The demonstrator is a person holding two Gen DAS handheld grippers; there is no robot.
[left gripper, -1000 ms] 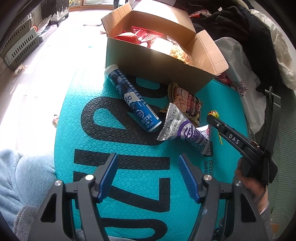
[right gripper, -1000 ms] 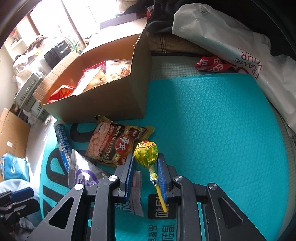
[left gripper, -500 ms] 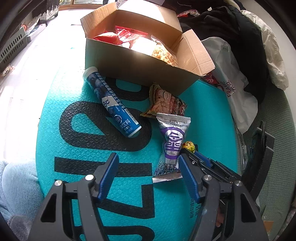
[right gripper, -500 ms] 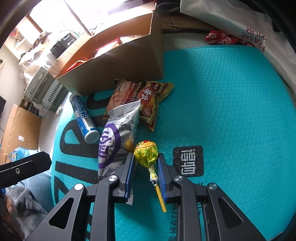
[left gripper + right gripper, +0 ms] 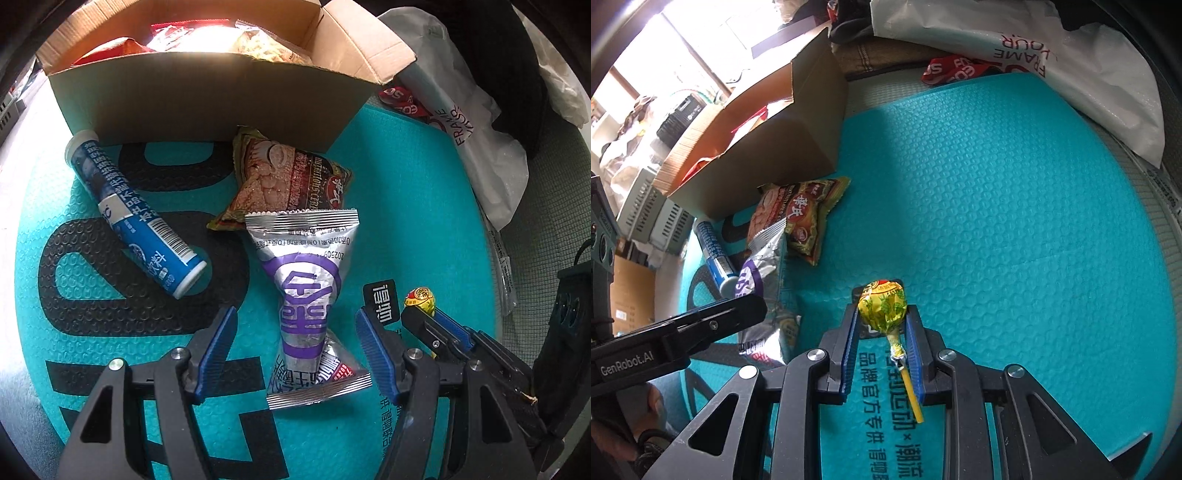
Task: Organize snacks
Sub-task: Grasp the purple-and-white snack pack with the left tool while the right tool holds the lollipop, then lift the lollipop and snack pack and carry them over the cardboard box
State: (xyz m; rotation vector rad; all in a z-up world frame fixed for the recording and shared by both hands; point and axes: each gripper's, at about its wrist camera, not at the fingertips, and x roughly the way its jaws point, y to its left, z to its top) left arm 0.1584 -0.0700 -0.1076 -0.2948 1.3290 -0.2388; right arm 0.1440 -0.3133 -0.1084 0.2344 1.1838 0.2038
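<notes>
Lollipop (image 5: 882,308) in right tool (image 5: 882,354), head toward 12 o'clock, stick running back to 6, slightly toward 5; fingers closed on it at the head base. Silver-purple snack pouch (image 5: 308,295) lies on teal mat (image 5: 413,206), long axis 12–6, lower end between the wide-open left tool (image 5: 295,354) fingers, untouched. Cardboard box (image 5: 207,99) at 12 o'clock; blue tube (image 5: 136,218) at 10.

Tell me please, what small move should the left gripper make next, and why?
Probably lower the left gripper a little and close it on the silver and purple snack packet. Its fingers stand open on either side of the packet's narrow waist, and the packet lies loose on the teal mat. The right gripper already holds the lollipop, so it is busy.
</notes>
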